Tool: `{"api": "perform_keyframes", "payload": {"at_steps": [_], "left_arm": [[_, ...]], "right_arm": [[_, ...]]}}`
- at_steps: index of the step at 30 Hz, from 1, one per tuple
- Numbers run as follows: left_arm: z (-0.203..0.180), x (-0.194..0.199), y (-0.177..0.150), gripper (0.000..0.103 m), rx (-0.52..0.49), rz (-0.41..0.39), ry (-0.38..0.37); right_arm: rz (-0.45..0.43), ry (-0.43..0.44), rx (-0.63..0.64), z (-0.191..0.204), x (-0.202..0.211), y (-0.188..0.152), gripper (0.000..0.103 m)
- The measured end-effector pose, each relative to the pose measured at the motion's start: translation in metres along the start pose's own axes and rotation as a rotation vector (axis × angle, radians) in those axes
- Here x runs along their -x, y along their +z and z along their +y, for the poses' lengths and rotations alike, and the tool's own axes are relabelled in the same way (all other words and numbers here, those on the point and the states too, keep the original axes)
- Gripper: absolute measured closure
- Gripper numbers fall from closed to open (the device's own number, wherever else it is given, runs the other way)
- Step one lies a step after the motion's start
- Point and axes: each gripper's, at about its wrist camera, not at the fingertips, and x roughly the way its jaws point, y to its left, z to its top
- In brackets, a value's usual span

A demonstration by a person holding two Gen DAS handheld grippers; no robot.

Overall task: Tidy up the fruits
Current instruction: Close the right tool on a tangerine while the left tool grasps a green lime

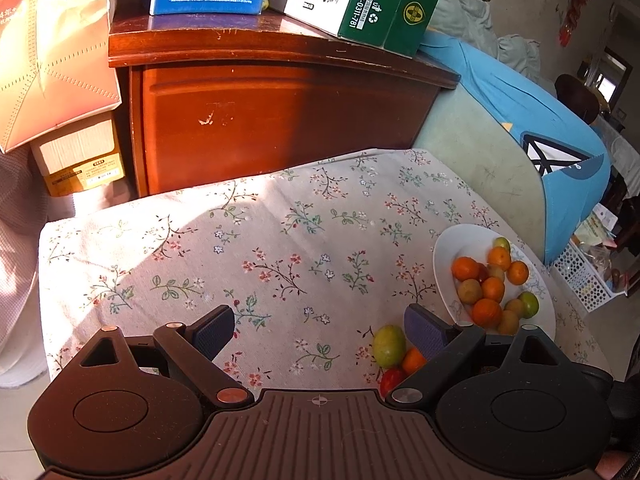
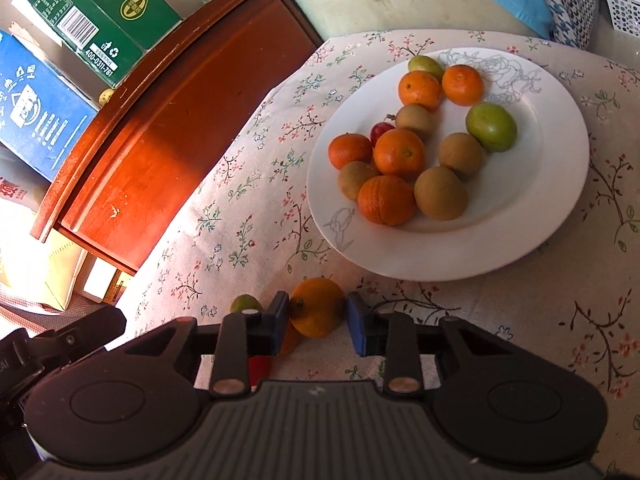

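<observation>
Floral tablecloth (image 1: 260, 248) covers the table, wooden cabinet (image 1: 280, 120) behind it. White plate (image 2: 552, 184) sits on the cloth, loaded with oranges, brown fruits and a green fruit (image 2: 491, 127). My left tongs (image 1: 320, 330) are spread wide over bare cloth, gripping nothing; a loose green fruit (image 1: 389, 345) sits by the right finger. My right tongs (image 2: 318, 322) pinch an orange (image 2: 318, 306) just short of the plate.
</observation>
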Motion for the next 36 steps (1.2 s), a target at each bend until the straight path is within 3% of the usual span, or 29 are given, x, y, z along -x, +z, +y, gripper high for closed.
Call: {"api": "perform_keyframes", "payload": {"at_steps": [5, 15, 18, 20, 22, 31, 36], "left_arm": [[-0.004, -0.012, -0.001, 0.01, 0.038, 0.037, -0.031], [-0.028, -0.042, -0.015, 0.012, 0.015, 0.094, -0.047], [-0.033, -0.05, -0.017, 0.022, 0.033, 0.102, -0.056], [-0.036, -0.055, -0.016, 0.04, 0.055, 0.108, -0.074], [-0.039, -0.058, -0.016, 0.051, 0.076, 0.116, -0.08], [-0.051, -0.07, -0.017, 0.059, 0.119, 0.115, -0.057], [-0.056, -0.069, -0.019, 0.077, 0.091, 0.103, -0.057]], "right_arm": [[0.017, -0.122, 0.085, 0.01, 0.014, 0.002, 0.072], [0.127, -0.09, 0.223, 0.008, 0.036, 0.013, 0.072], [0.142, -0.085, 0.213, 0.002, 0.037, 0.012, 0.072], [0.156, -0.073, 0.197, -0.002, 0.037, 0.012, 0.072], [0.159, -0.068, 0.192, -0.004, 0.038, 0.012, 0.072], [0.152, -0.036, 0.192, -0.008, 0.041, 0.019, 0.072], [0.152, -0.035, 0.158, -0.014, 0.04, 0.023, 0.072]]}}
